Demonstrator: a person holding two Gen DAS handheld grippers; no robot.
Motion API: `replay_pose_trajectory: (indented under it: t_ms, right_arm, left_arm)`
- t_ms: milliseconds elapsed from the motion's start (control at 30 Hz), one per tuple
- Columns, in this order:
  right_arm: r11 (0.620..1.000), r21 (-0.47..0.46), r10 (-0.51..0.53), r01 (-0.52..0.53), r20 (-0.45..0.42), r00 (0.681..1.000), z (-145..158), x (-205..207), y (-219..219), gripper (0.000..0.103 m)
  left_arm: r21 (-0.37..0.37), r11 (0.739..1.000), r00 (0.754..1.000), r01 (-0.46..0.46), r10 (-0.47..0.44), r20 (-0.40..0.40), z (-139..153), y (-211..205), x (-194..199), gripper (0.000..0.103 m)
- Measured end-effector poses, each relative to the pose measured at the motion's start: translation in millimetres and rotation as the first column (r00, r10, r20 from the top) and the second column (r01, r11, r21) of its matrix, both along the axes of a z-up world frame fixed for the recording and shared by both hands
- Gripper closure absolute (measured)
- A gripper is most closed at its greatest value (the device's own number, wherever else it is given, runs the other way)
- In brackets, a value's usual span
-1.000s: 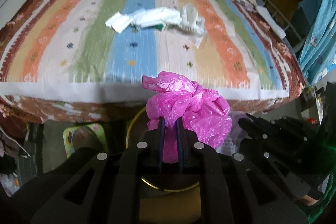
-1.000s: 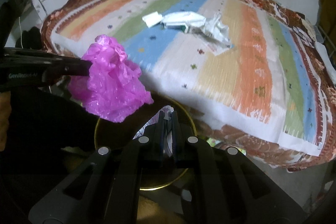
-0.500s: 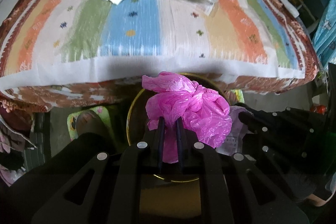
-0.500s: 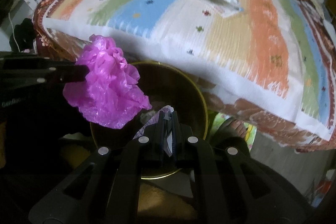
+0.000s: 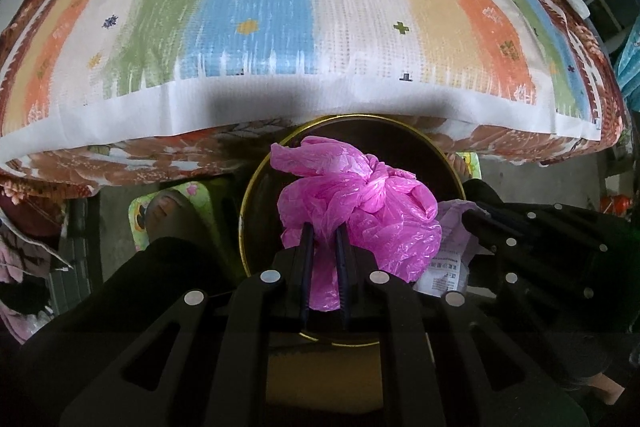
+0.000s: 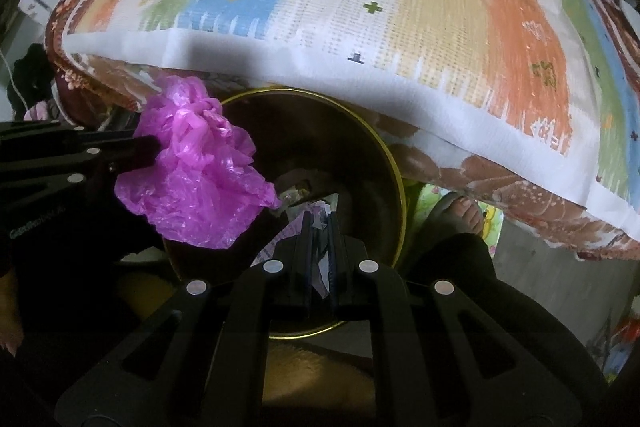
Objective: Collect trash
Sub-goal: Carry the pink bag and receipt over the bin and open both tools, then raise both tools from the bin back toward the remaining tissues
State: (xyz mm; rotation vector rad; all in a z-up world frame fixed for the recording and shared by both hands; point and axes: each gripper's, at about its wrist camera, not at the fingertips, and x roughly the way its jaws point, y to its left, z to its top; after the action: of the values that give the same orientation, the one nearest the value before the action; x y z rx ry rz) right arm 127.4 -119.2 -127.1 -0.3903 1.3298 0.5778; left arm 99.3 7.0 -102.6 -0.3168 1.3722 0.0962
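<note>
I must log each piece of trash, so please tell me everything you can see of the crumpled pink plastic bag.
The crumpled pink plastic bag is thin, glossy, translucent film, bunched into a loose wrinkled ball with a knot-like twist near its top. The left tool grips one fold between its dark fingers, whose jaws are opening slightly. The bag hangs over the open mouth of the round dark bin with a gold rim, beside the bed edge. The right tool's pale printed wrapper lies close beside it; whether they touch is unclear.
</note>
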Motion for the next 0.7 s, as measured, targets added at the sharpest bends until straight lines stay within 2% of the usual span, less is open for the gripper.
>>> replay_pose_trajectory:
  t_ms: [67, 233, 433, 567, 700]
  right_arm:
    - [1.000, 0.007, -0.009, 0.010, -0.014, 1.000, -1.2, 1.0, -1.1, 0.088]
    - [1.000, 0.024, -0.016, 0.016, -0.006, 1.000, 2.6, 0.9, -1.8, 0.070]
    - [0.998, 0.057, -0.031, 0.030, 0.022, 0.999, 13.0, 1.2, -4.9, 0.064]
    - [0.995, 0.088, -0.044, 0.037, 0.075, 0.996, 26.6, -1.0, -8.0, 0.064]
    - [0.989, 0.144, -0.052, 0.032, 0.138, 0.989, 47.0, -4.8, -12.4, 0.058]
  left_arm:
    - [-0.022, 1.000, 1.000, -0.011, 0.012, 0.020, 3.1, 2.1, -0.1, 0.066]
    - [-0.018, 0.999, 0.998, -0.035, 0.035, 0.045, 8.6, 5.8, -0.1, 0.065]
    - [-0.033, 0.998, 0.994, -0.060, 0.062, 0.088, 19.8, 10.5, -3.9, 0.062]
    - [-0.035, 0.995, 0.985, -0.091, 0.095, 0.144, 35.7, 19.0, -8.6, 0.050]
    - [-0.036, 0.993, 0.977, -0.111, 0.116, 0.178, 45.8, 25.7, -12.6, 0.047]
